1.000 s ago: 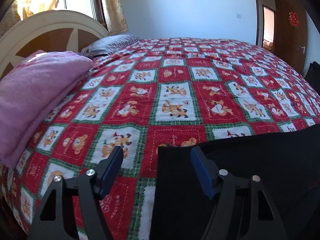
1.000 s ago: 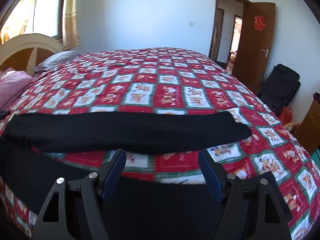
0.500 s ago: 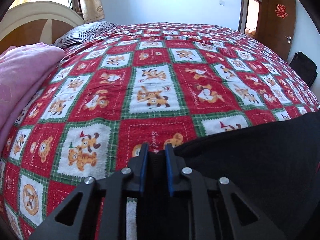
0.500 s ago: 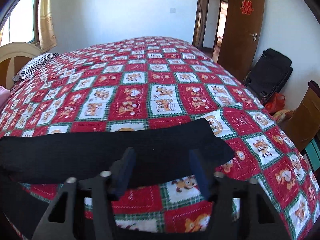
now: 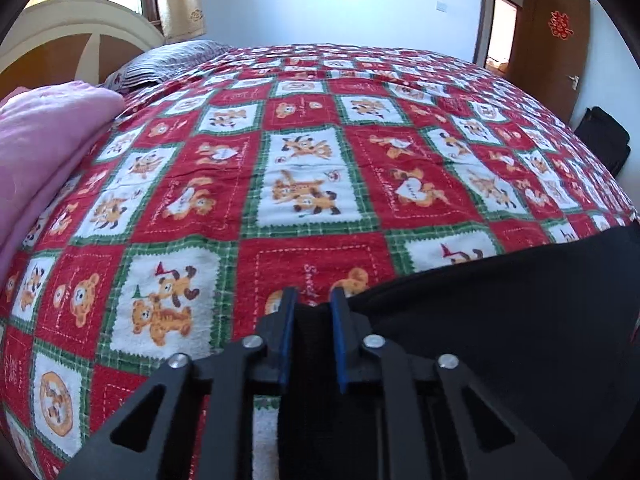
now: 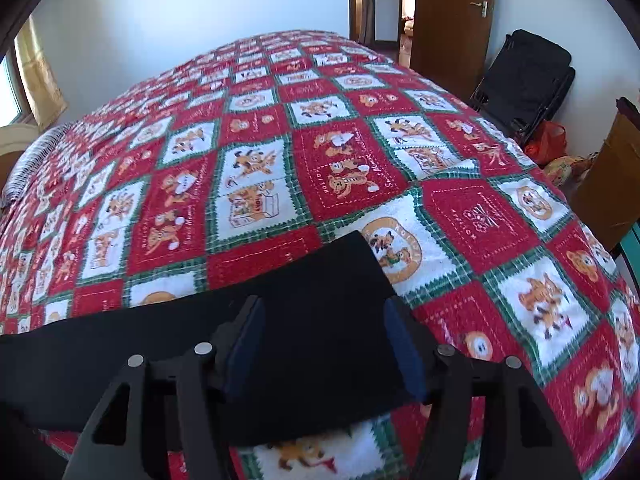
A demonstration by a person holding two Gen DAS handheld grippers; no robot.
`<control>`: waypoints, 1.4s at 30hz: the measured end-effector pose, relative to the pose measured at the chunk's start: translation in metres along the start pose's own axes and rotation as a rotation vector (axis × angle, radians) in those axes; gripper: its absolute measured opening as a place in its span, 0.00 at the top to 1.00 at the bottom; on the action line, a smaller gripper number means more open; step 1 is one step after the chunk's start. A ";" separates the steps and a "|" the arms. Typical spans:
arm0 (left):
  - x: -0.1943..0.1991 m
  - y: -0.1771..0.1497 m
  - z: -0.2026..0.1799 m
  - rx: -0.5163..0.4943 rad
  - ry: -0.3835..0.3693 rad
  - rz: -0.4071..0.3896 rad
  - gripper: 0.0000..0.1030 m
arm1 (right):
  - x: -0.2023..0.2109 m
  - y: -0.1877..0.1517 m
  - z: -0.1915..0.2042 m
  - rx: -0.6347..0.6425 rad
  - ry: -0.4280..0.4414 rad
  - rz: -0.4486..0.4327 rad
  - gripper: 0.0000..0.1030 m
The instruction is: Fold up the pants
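Black pants (image 5: 500, 320) lie on a bed with a red, white and green cartoon quilt (image 5: 304, 184). My left gripper (image 5: 313, 300) is shut on the left end of the pants, with black cloth pinched between its blue pads. In the right wrist view a pant leg (image 6: 312, 300) lies across the quilt (image 6: 320, 152), its cuff end pointing away. My right gripper (image 6: 322, 308) is open, one finger on each side of the leg end, just above the cloth.
A pink folded blanket (image 5: 44, 148) and a striped pillow (image 5: 168, 62) lie by the headboard (image 5: 76, 40) on the left. A black bag (image 6: 524, 76), a red bag (image 6: 546, 142) and a cardboard box (image 6: 612, 176) stand past the bed's right edge, near a wooden door (image 6: 452, 16).
My left gripper closed on the pants' edge and has held it since. My right gripper moved forward and right along the leg to its cuff end, staying open.
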State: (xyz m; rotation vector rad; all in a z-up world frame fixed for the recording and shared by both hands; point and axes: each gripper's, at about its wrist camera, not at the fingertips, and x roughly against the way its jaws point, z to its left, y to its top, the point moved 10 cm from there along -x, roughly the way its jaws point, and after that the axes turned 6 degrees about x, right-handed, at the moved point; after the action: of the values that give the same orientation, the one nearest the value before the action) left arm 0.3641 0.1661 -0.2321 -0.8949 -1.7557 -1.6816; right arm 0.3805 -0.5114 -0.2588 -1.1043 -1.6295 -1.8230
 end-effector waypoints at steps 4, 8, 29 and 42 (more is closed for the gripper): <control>-0.002 0.000 0.000 -0.003 -0.003 0.006 0.85 | -0.011 0.017 -0.015 0.015 -0.037 -0.004 0.38; -0.002 -0.003 -0.002 -0.012 0.000 0.008 0.85 | -0.035 0.025 -0.022 0.019 -0.006 0.055 0.38; 0.057 0.019 -0.006 -0.043 -0.018 -0.112 0.88 | 0.055 0.033 -0.014 0.072 0.093 -0.140 0.95; 0.139 -0.023 0.005 0.043 -0.129 -0.303 0.88 | 0.150 -0.028 -0.040 0.044 0.122 -0.324 0.96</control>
State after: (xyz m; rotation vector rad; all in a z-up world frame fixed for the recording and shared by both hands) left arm 0.2594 0.1838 -0.1399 -0.7625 -2.0934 -1.7970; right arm 0.2624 -0.5185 -0.1550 -0.7258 -1.8495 -1.9964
